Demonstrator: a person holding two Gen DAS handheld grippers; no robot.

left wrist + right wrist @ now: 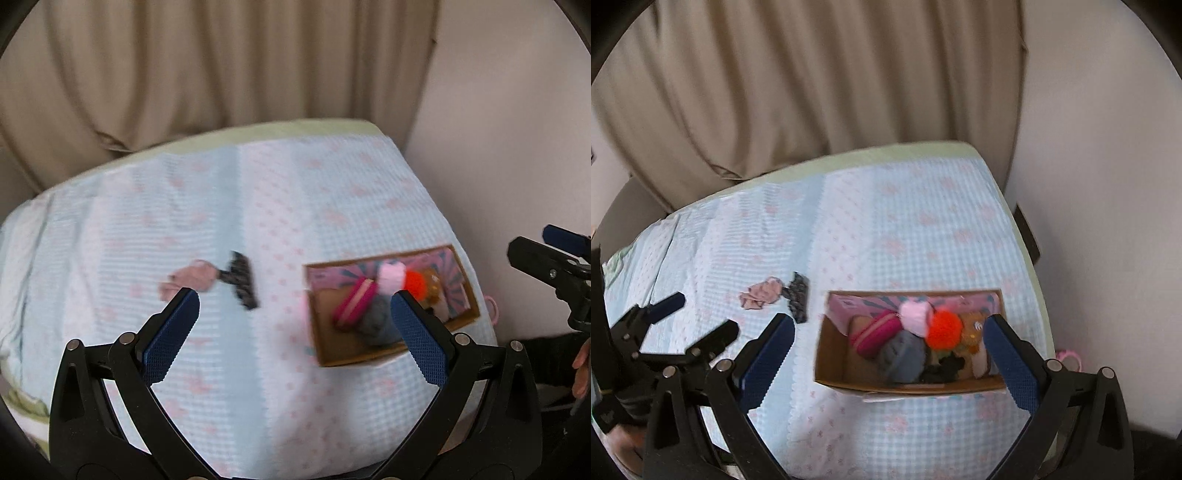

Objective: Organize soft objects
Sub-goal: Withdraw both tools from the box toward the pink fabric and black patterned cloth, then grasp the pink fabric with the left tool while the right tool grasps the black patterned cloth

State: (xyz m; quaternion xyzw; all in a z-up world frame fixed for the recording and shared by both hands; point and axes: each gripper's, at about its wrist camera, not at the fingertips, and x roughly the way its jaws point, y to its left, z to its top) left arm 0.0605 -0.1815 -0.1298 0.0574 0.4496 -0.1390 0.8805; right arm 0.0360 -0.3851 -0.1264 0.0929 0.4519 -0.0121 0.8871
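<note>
Bed (258, 192), covered in a pale blue checked quilt with pink motifs, is filling the middle of both views; a beige curtain (812, 92) is hanging across the top of each frame.

Cardboard box (831, 354): is sitting on the quilt, at the lower centre-right of the right wrist view and at the right of centre in the left wrist view. It is holding soft items packed close together: a magenta pouch (875, 332), a grey knitted piece (901, 356), a pale pink plush (916, 314), an orange pompom (945, 328), a brown plush (971, 330) and something dark (942, 367) that is too blurred to name.

Pink cloth (192, 280): is lying loose on the quilt, left of the box and well apart from it, touching a dark patterned item (242, 280) on its right side.

Left gripper (295, 306): jaws are standing wide apart, gripping nothing. In its own view the pink cloth is lying just above the left blue pad (170, 336), and the box is showing behind the right pad.

Right gripper (890, 332): jaws are likewise spread wide and empty. The box is lying between the two pads in its view, with the cloth up and to the left, outside them.

Both views are slightly blurred.
</note>
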